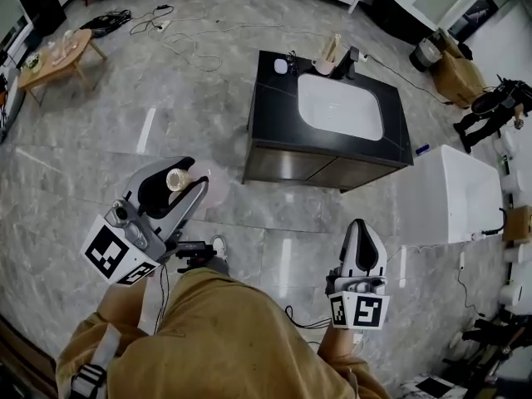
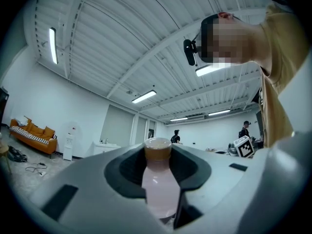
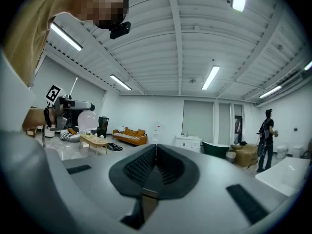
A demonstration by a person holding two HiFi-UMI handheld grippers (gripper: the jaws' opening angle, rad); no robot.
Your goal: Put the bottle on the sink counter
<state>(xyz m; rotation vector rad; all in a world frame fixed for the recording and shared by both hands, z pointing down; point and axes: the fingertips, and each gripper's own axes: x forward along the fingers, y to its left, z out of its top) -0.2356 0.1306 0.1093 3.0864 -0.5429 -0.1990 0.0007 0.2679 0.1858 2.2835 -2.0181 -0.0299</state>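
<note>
Left claw carrying the bottle, right claw closed on nothing.
My left gripper (image 1: 193,173) clamps the pink bottle (image 2: 158,189), tan cap up. My right gripper (image 1: 360,225) has its jaws together. Both hang over the floor, well apart from the black sink counter (image 1: 274,98).

The bottle (image 2: 158,186) looks like smooth translucent pink plastic; the left gripper (image 1: 193,173) is matt grey plastic with black rubbery pads (image 2: 195,167). At twelve o'clock, the sink counter (image 1: 270,106) is glossy black above a polished stone floor (image 1: 166,115).
</note>
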